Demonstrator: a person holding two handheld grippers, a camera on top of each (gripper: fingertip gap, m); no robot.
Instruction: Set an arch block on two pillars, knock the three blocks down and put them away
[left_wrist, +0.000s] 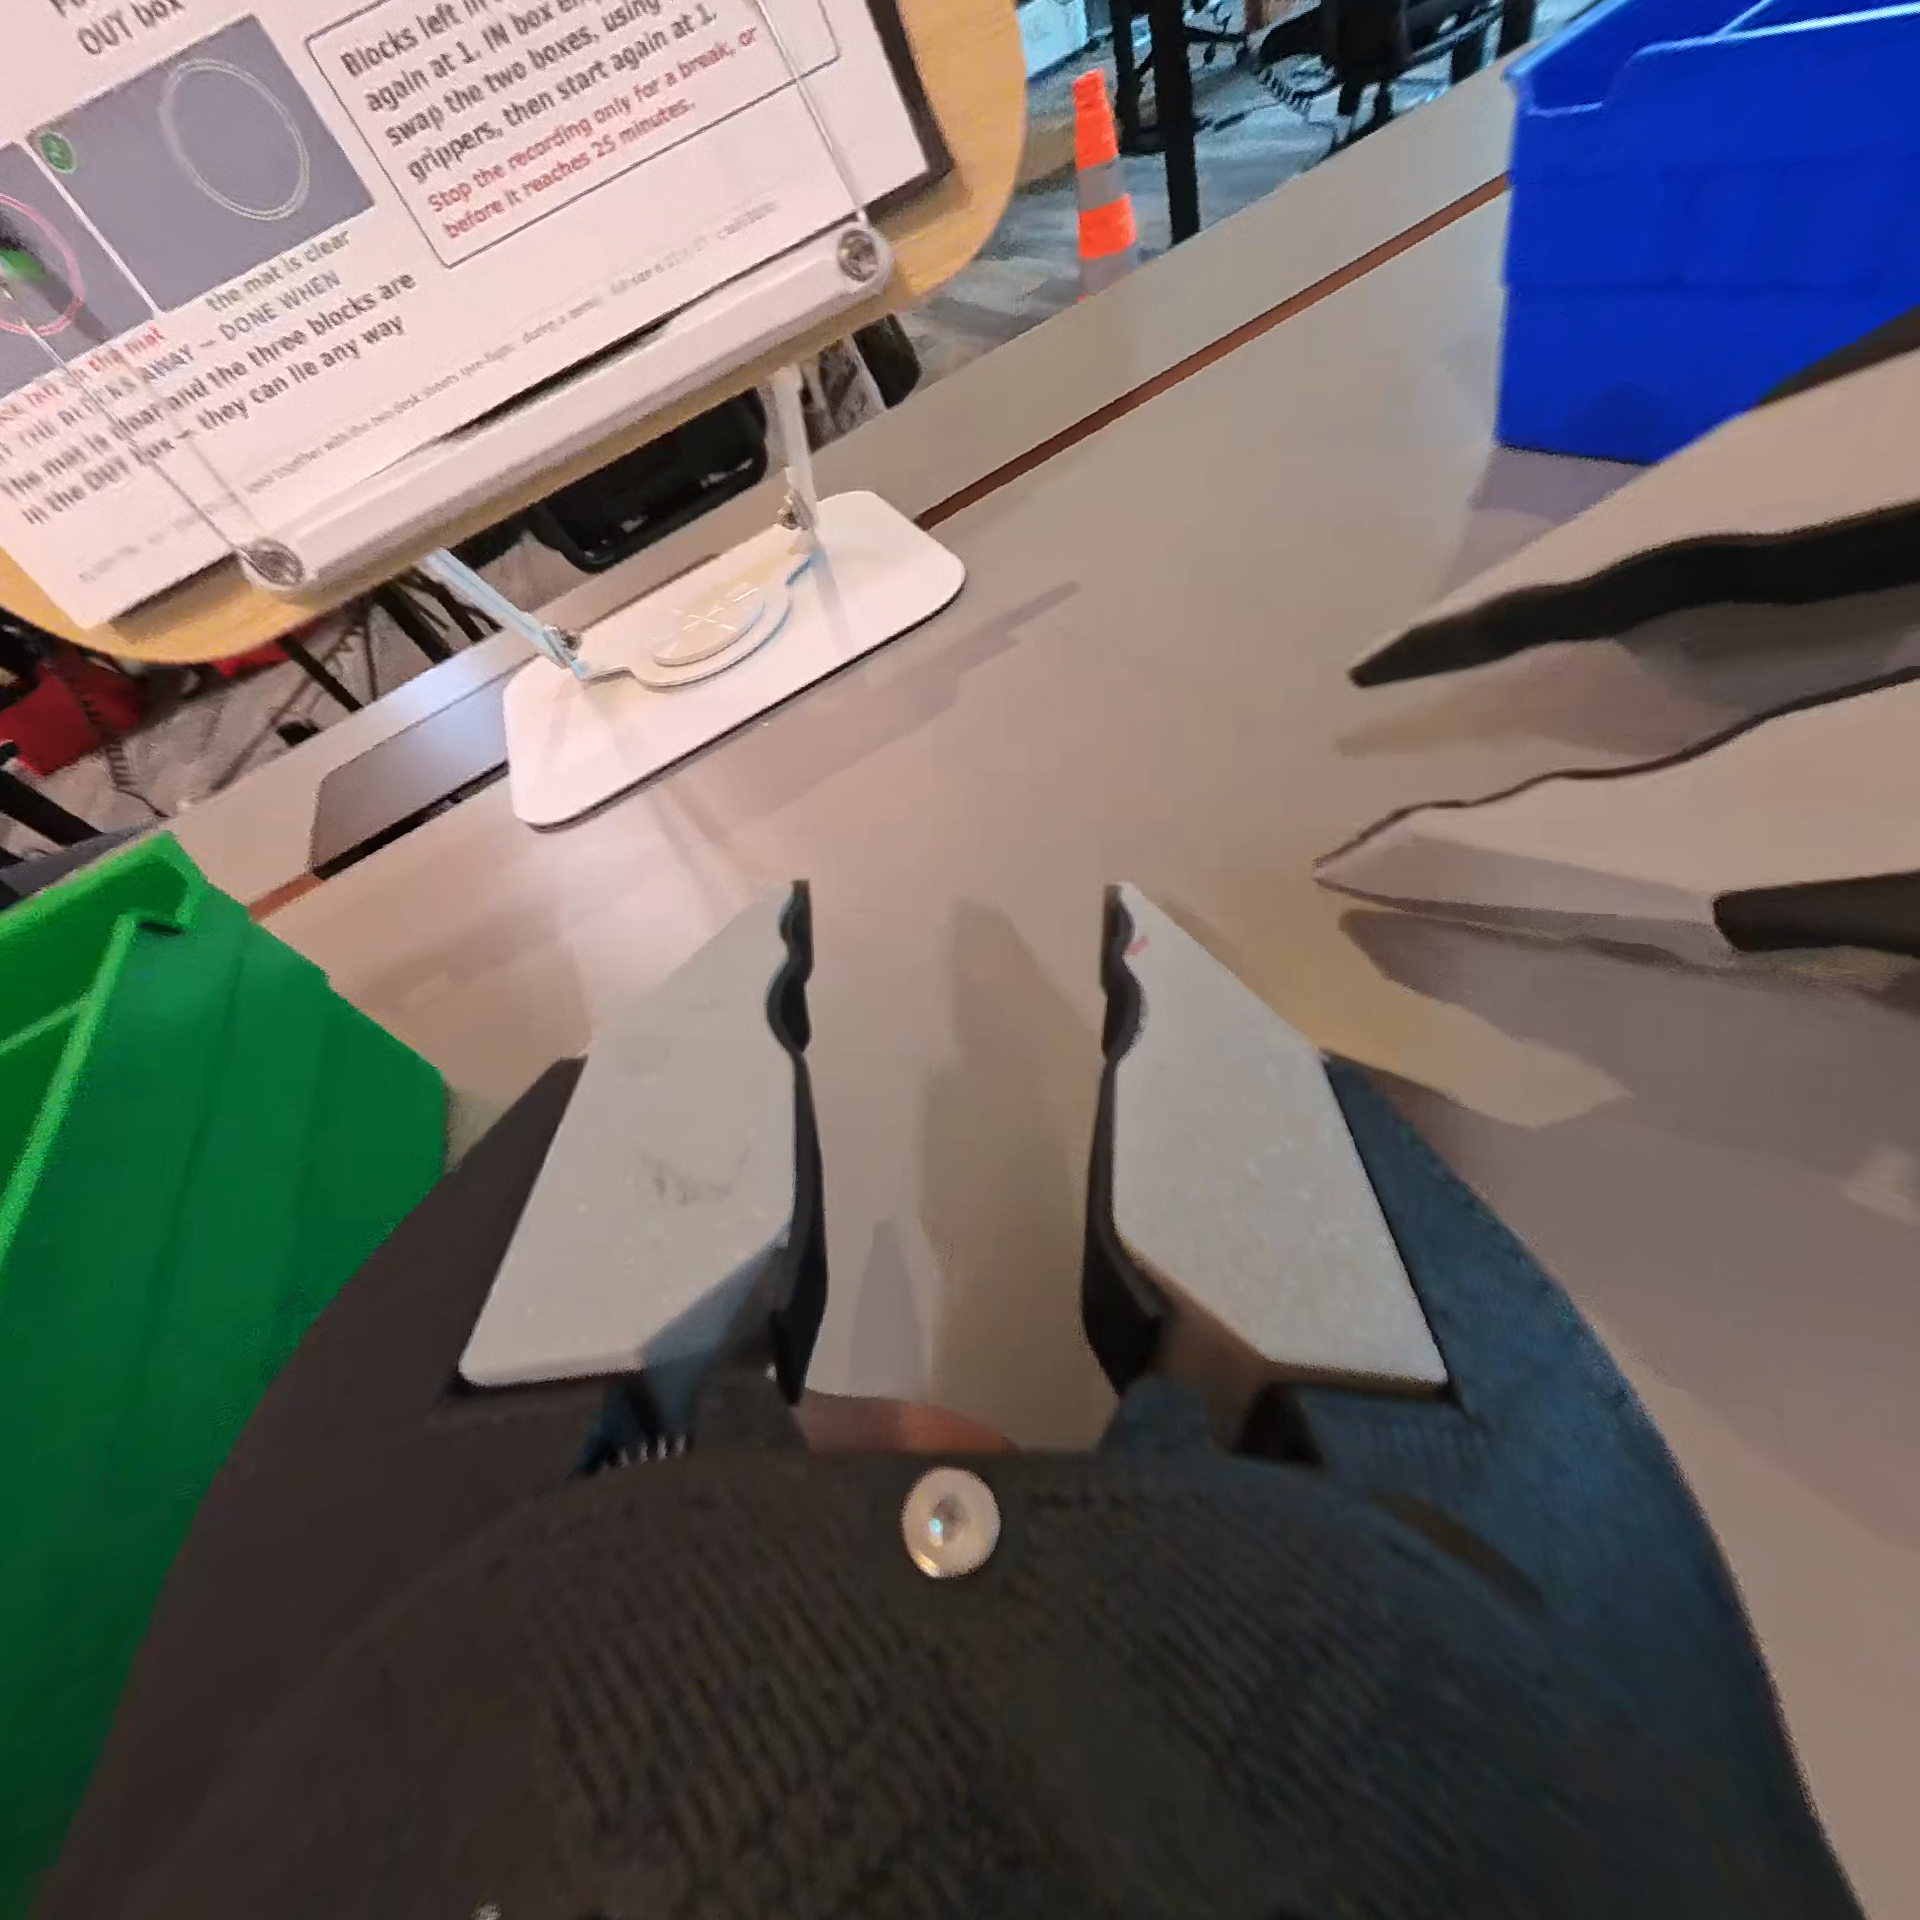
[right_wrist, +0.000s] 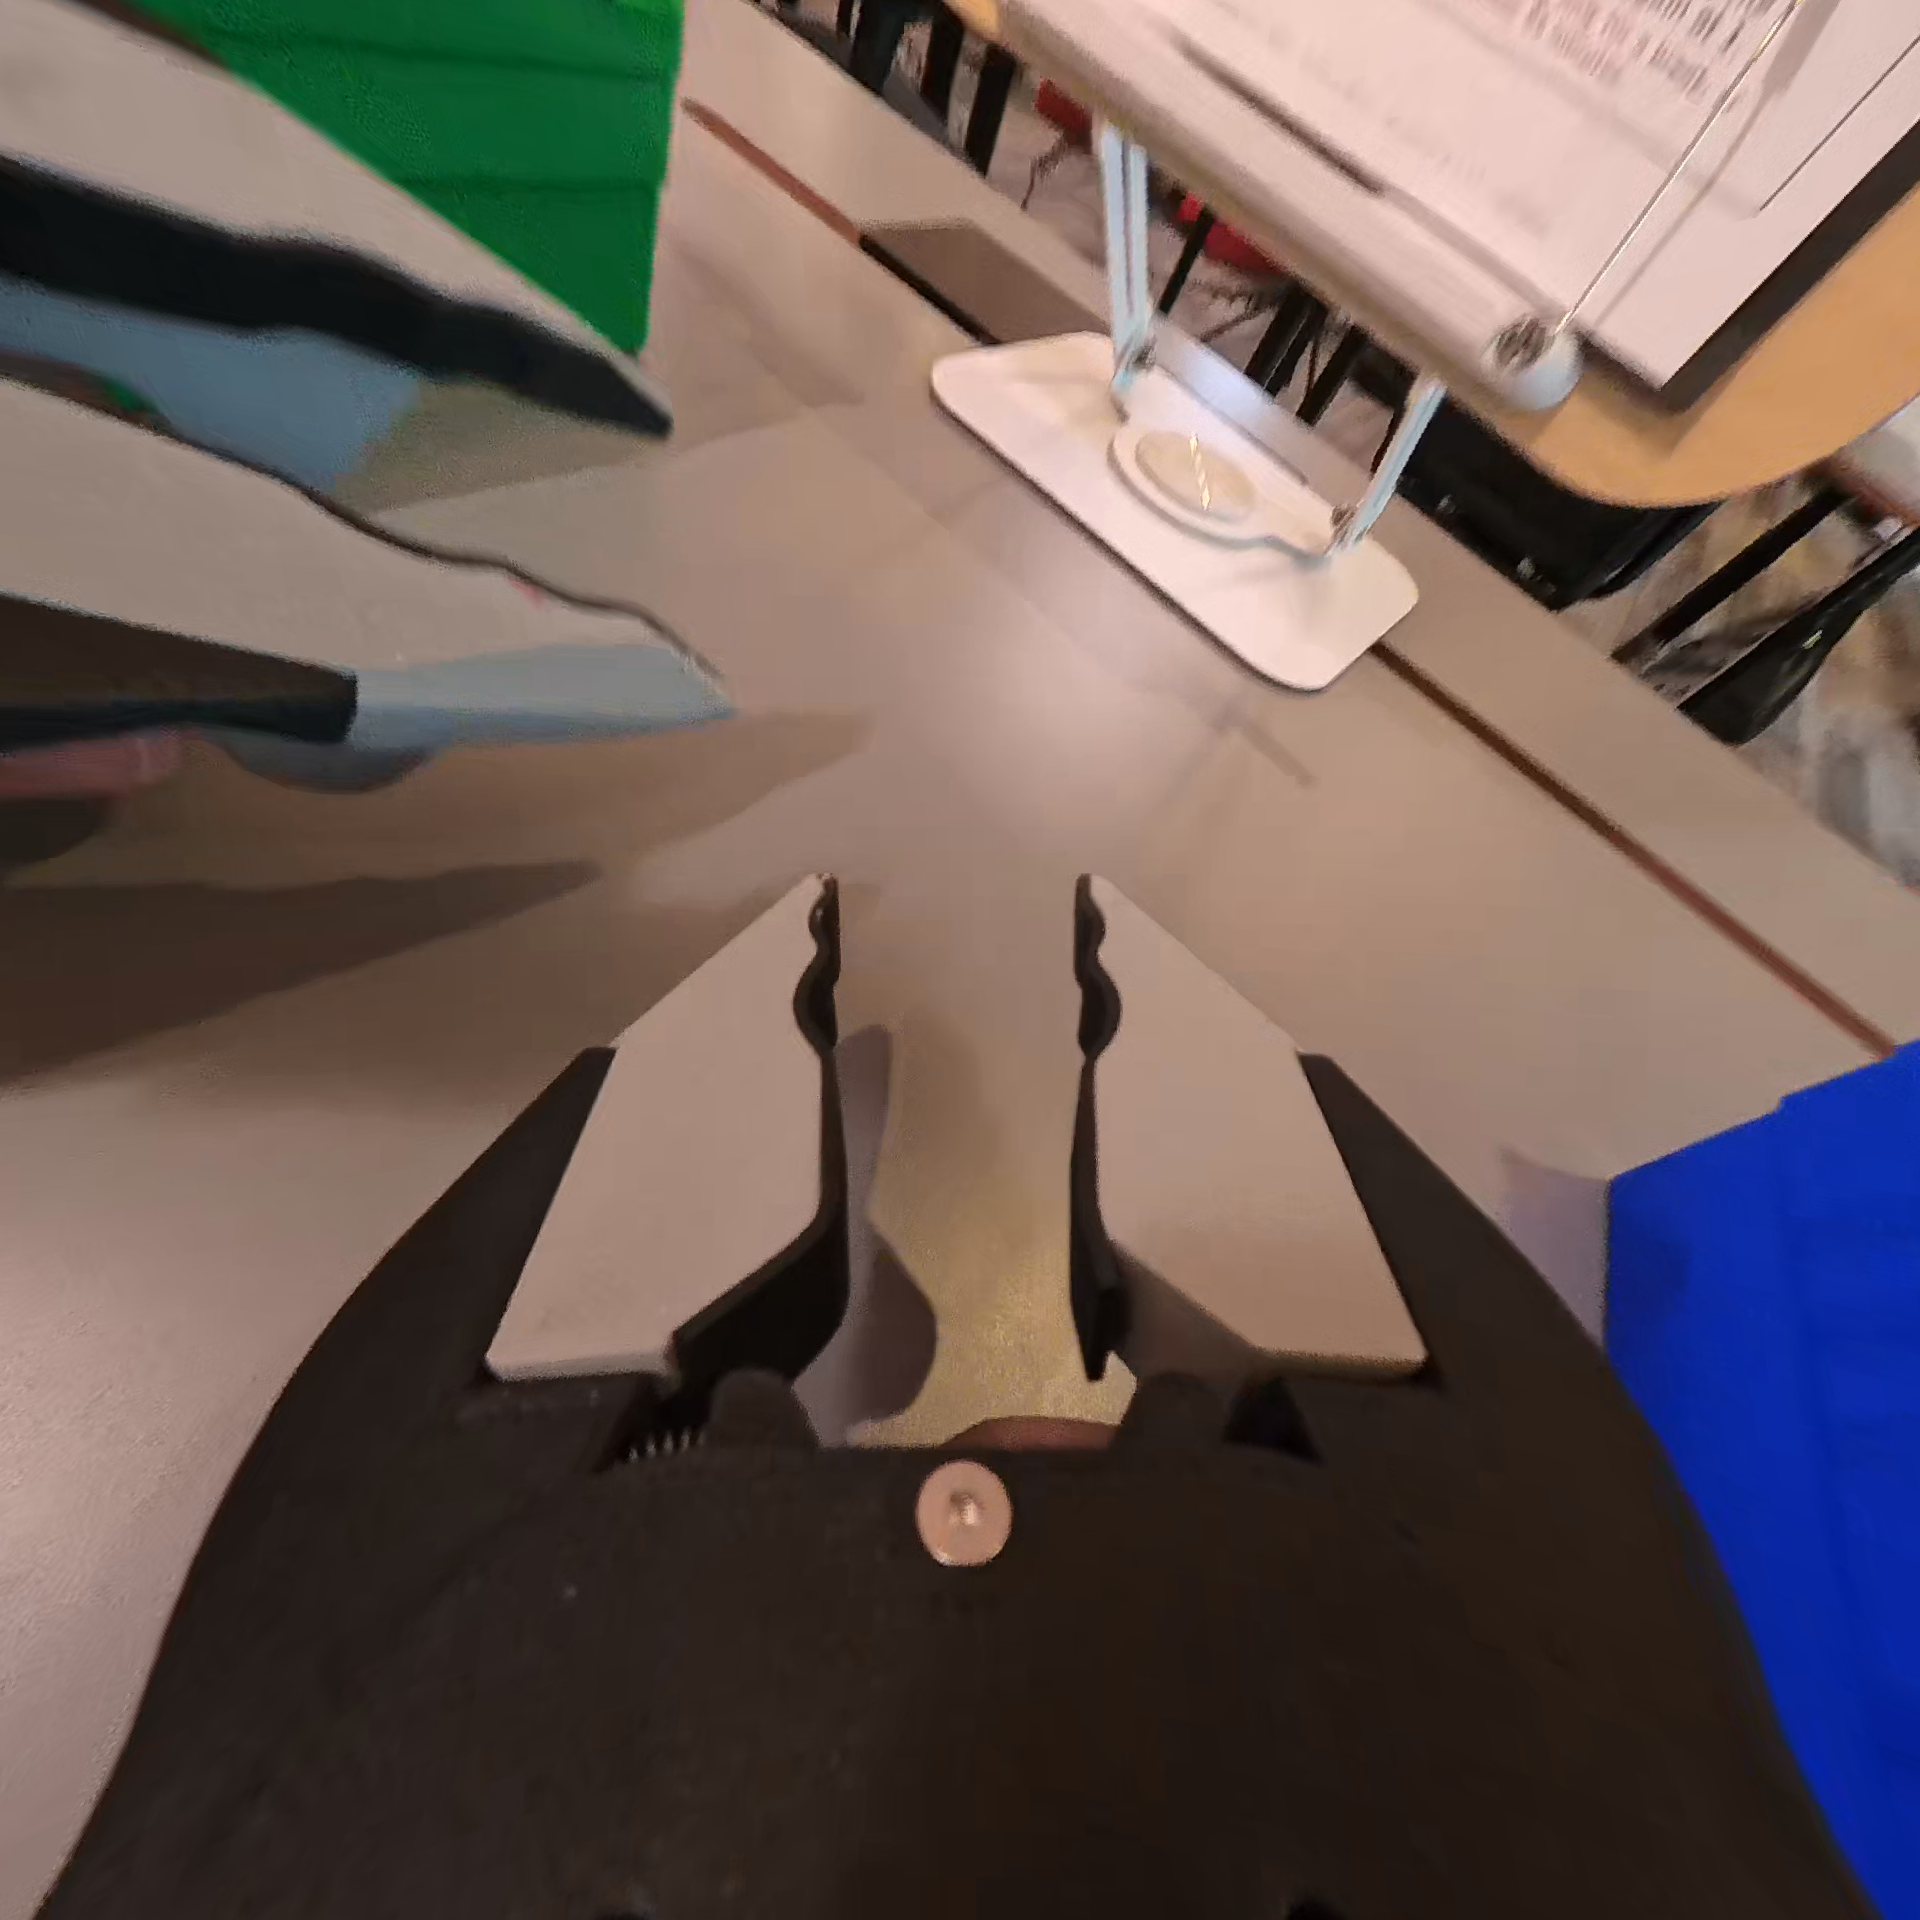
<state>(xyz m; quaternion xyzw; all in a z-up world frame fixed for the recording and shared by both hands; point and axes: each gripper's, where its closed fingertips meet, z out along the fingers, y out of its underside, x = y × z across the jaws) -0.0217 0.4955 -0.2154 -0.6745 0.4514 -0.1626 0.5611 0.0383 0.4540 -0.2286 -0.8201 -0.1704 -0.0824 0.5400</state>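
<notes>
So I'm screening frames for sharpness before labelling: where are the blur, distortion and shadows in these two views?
Left wrist view: the instruction sheet and green bin are motion-smeared, the far right gripper is stretched at the edge, and the open left gripper casts soft finger shadows on the table. Right wrist view: the blue bin is blurred, with mild glare on the stand base.

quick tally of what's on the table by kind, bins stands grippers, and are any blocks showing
Plastic bins: 2, one green plastic bin and one blue plastic bin
White metal document stand with instruction sheet: 1
Handheld grippers: 2, left gripper and right gripper, fingers open and empty
Blocks: 0 in view
Total: 5
</notes>
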